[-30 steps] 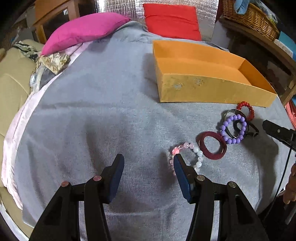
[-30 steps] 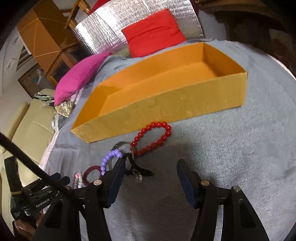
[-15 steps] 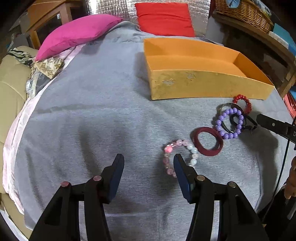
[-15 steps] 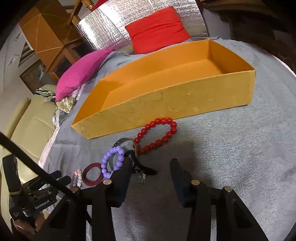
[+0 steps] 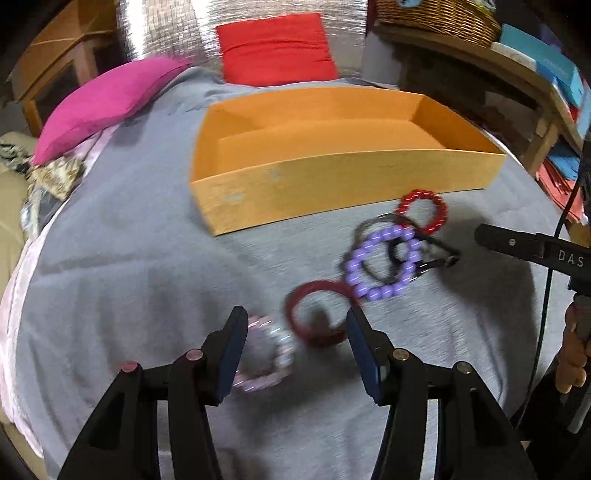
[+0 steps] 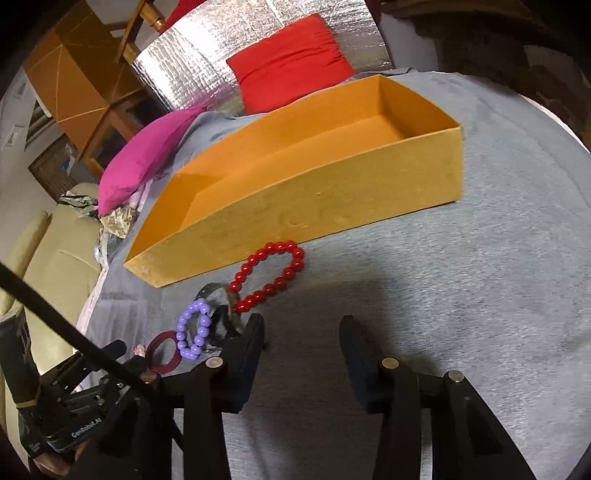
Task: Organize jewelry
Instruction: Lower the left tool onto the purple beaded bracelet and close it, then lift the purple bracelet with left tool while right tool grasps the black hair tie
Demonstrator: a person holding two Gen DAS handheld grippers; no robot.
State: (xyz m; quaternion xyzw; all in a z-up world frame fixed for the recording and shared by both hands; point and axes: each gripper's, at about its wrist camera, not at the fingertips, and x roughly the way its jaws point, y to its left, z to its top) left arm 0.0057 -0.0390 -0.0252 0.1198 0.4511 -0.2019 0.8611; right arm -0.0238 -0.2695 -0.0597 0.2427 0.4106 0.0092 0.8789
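An empty orange box (image 5: 343,177) (image 6: 314,206) stands on the grey cloth. In front of it lie a red bead bracelet (image 5: 423,210) (image 6: 269,275), a purple bead bracelet (image 5: 380,262) (image 6: 194,330), a dark metal ring with black clips (image 5: 436,254), a maroon ring (image 5: 317,319) (image 6: 162,352) and a pink-white bead bracelet (image 5: 269,354). My left gripper (image 5: 295,345) is open, its fingers either side of the pink-white bracelet and maroon ring. My right gripper (image 6: 301,350) is open and empty, just right of the purple bracelet.
A pink cushion (image 5: 107,103) and a red cushion (image 5: 273,48) lie behind the box. A wicker basket (image 5: 436,14) sits on a wooden shelf at the right. A beige sofa (image 6: 48,266) borders the cloth on the left.
My left gripper has moved right and forward, so the pink-white bracelet and maroon ring now sit between its fingers. My right gripper has closed a little and shifted slightly.
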